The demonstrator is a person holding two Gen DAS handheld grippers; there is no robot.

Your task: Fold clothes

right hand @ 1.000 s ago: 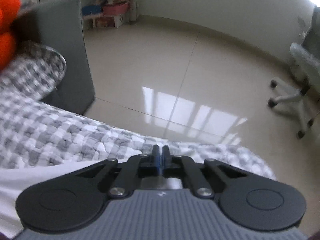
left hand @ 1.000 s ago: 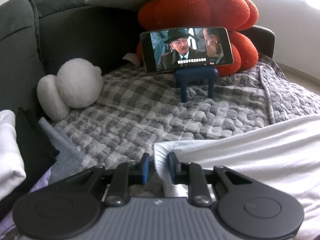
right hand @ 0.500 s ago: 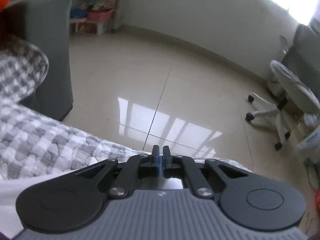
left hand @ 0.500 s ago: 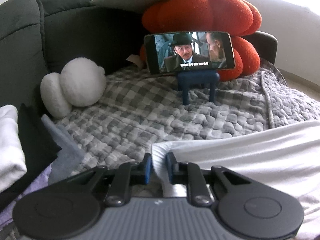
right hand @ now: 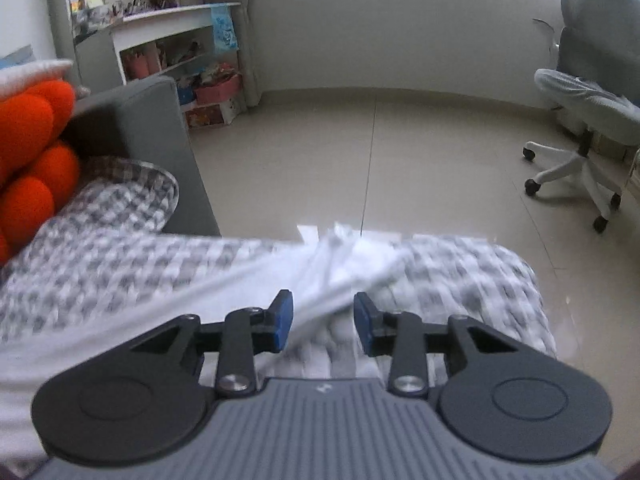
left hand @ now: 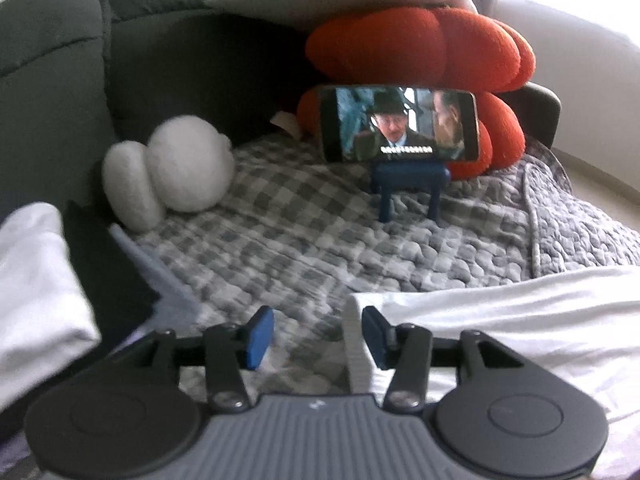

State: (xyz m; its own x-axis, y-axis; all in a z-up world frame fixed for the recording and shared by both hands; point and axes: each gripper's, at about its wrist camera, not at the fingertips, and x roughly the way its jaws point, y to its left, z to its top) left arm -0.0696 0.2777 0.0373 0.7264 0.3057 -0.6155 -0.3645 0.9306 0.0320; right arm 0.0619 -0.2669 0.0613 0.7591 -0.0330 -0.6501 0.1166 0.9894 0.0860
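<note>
A white garment lies across the grey checked quilt on the sofa. My left gripper hovers over its left edge with jaws opening; that edge lies loose just inside the right pad, and neither pad presses on it. In the right wrist view the same white garment runs from the lower left to a bunched end ahead. My right gripper sits just behind that bunched end, jaws opening, the cloth beneath and ahead of the pads, not pinched.
A phone on a blue stand plays a video in front of an orange cushion. A white plush sits at the sofa back. Folded clothes are stacked at the left. An office chair stands on the tiled floor.
Both grippers have opened and let go of the white garment's edges. The right gripper swung left, bringing the quilt and garment into its view; the left rose slightly.
</note>
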